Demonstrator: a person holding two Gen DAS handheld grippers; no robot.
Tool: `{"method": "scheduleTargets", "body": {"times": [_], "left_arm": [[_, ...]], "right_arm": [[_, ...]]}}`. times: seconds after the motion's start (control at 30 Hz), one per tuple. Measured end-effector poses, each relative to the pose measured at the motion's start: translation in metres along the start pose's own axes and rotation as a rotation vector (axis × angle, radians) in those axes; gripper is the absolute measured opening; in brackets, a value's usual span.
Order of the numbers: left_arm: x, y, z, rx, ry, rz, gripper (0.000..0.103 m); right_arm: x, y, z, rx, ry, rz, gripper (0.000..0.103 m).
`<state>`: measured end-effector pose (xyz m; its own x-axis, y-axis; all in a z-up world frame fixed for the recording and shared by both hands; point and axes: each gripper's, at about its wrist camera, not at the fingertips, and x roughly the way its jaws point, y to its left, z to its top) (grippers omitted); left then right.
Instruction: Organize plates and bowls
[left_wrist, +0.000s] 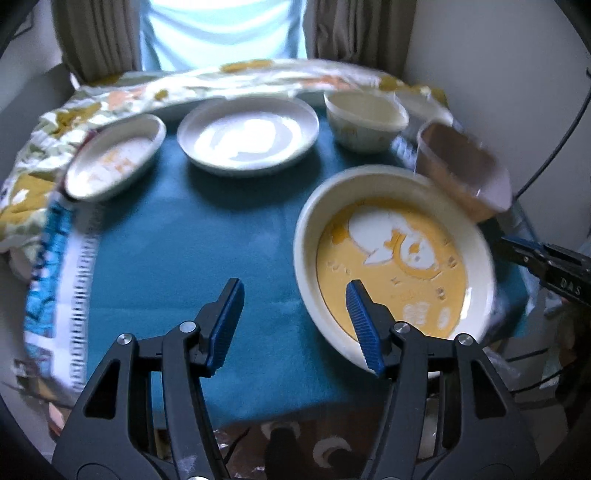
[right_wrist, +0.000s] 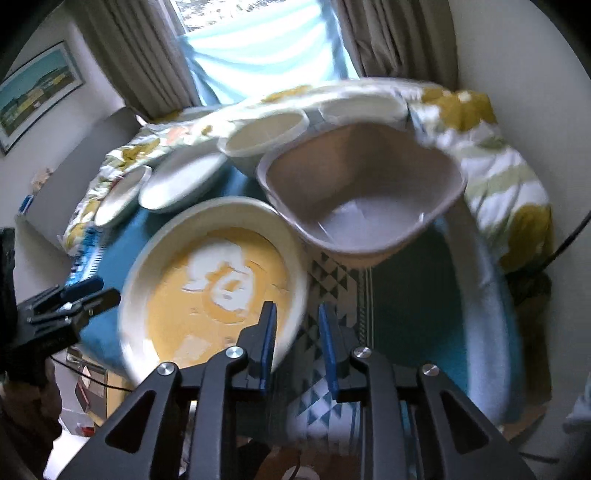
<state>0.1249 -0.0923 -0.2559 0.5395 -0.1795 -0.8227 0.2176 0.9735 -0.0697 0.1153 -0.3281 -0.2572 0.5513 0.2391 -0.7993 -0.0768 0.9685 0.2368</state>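
Note:
A cream plate with a yellow picture centre lies on the teal cloth. My left gripper stands open; the plate's near left rim passes between its blue pads without touching them. My right gripper is slightly open at the plate's right rim, which sits in the gap with no pad pressing on it. A taupe square bowl sits just past the plate. Farther back are a white round plate, an oval dish and a cream bowl.
A floral blanket wraps the back and sides of the cloth. A patterned towel lies under the taupe bowl. Another white dish sits at the back. Curtains and a window are behind; a cable hangs at right.

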Motion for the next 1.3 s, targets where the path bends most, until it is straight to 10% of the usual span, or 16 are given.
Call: {"method": "scheduleTargets", "body": {"times": [0.2,0.27,0.33,0.4,0.8,1.17,1.3], "left_arm": [[-0.073,0.014,0.031,-0.040,-0.109,0.023,0.055],[-0.090,0.021,0.044,-0.046,-0.147,0.026,0.060],[-0.101,0.029,0.057,-0.048,-0.177,0.032,0.087],[-0.110,0.041,0.070,-0.048,-0.218,0.033,0.099],[-0.040,0.136,0.182,0.084,-0.162,-0.037,0.103],[0.118,0.172,0.233,0.288,0.133,-0.256,0.093],[0.157,0.167,0.238,0.330,0.215,-0.281,0.082]], "right_arm": [[-0.056,0.050,0.039,-0.115,-0.102,0.082,0.025],[-0.063,0.069,0.055,-0.136,-0.126,0.111,0.044],[-0.065,0.082,0.067,-0.135,-0.146,0.131,0.092],[-0.064,0.097,0.077,-0.138,-0.171,0.145,0.102],[0.023,0.148,0.129,-0.054,-0.072,-0.067,0.102],[0.121,0.128,0.145,0.209,0.090,-0.151,0.102],[0.151,0.117,0.149,0.277,0.127,-0.143,0.083]]}}
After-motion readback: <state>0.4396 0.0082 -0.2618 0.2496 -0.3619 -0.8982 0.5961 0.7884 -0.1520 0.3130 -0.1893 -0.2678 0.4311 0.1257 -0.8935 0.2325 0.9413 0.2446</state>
